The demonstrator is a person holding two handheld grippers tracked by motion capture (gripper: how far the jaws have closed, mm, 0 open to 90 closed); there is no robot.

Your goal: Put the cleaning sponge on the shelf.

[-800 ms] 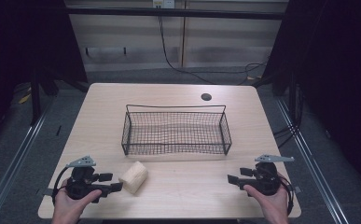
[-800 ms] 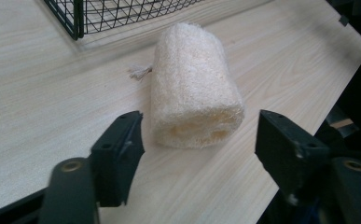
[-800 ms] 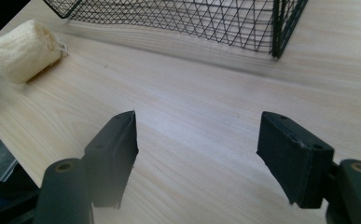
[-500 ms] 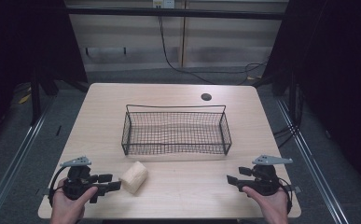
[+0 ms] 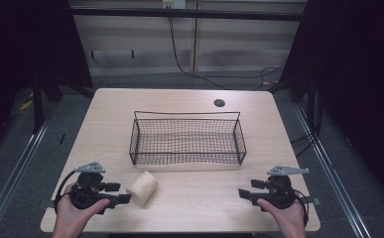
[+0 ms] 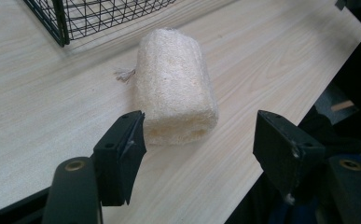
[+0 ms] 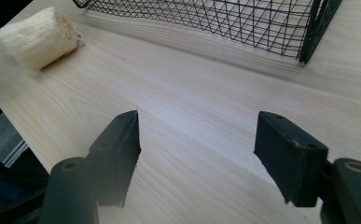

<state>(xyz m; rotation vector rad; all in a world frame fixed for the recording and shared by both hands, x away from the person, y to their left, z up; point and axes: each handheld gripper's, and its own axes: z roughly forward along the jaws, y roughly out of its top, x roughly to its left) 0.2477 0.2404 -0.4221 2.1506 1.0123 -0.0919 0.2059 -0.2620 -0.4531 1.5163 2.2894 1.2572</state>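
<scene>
Resting low on the bench, the left hand-held gripper has jaws apart, nothing between the pads; its jaw tips sit just short of the loofah, not touching. Right hand-held gripper also parted, holding nothing, over bare wood. Wire basket mid-bench has nothing in it. Loofah lies on its side btwn left hand-held gripper & basket's near-left corner, well apart from right one.

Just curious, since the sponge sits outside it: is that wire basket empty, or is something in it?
Empty. Through the wire basket only bare table shows; the loofah sponge lies outside, near its front corner.
</scene>
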